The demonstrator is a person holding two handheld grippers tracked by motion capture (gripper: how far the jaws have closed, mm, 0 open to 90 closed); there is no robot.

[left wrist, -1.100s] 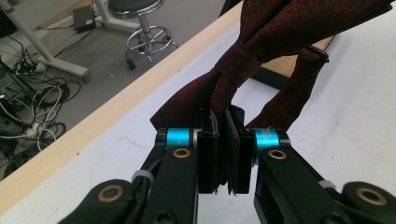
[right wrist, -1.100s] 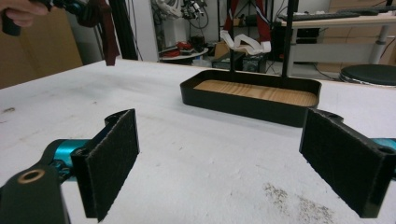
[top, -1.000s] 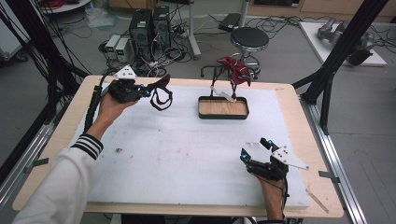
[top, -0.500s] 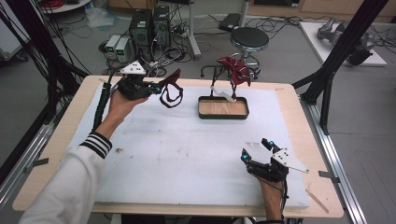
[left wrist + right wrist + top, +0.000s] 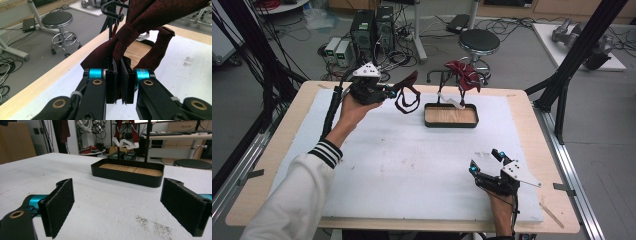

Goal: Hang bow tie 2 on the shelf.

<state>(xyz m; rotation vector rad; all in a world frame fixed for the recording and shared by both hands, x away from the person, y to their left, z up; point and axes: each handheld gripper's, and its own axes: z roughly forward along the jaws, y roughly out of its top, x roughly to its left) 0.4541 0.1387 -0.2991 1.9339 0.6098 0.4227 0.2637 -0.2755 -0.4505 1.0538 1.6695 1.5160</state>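
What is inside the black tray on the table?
The black tray shows just its bare wooden floor, with nothing lying in it. The stand's post rises at its far side. The near wall hides the floor's front strip in the right gripper view.

No text, label, brand, number or sign can be read in any of the views.
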